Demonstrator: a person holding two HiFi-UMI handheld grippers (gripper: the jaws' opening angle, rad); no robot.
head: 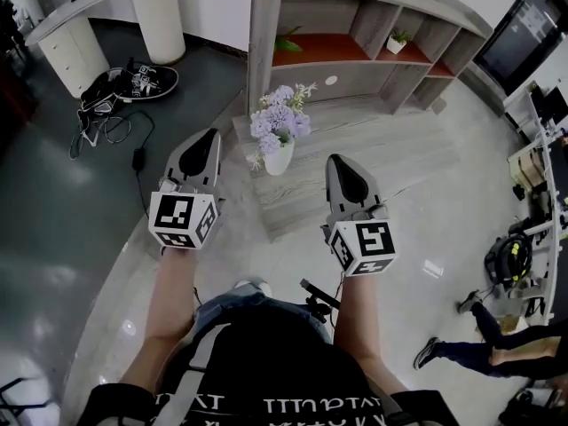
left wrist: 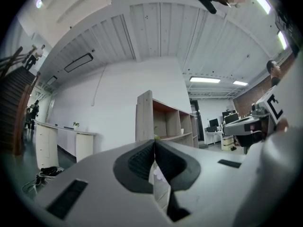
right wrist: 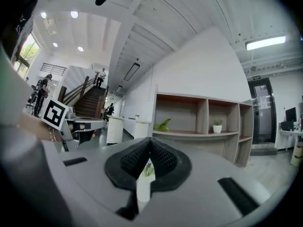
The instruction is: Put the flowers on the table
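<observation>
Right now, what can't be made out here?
- White vase of purple flowers: both gripper views, mostly hidden behind the shut jaws.
- Small plant in white pot: head view, too small for detail.
- Person in dark trousers: head view, cut off by the right edge.

Grey left gripper (head: 211,136) and right gripper (head: 335,161), black-and-white marker cubes (head: 182,220), black lettered shirt (head: 266,366)

Purple flowers (head: 280,118) in a white vase (head: 279,159) stand on a low wooden platform (head: 404,162) in front of the far shelf unit (head: 355,56). The left gripper (head: 211,137) and right gripper (head: 337,161) flank the vase, clear of it, fingers drawn together.
</observation>
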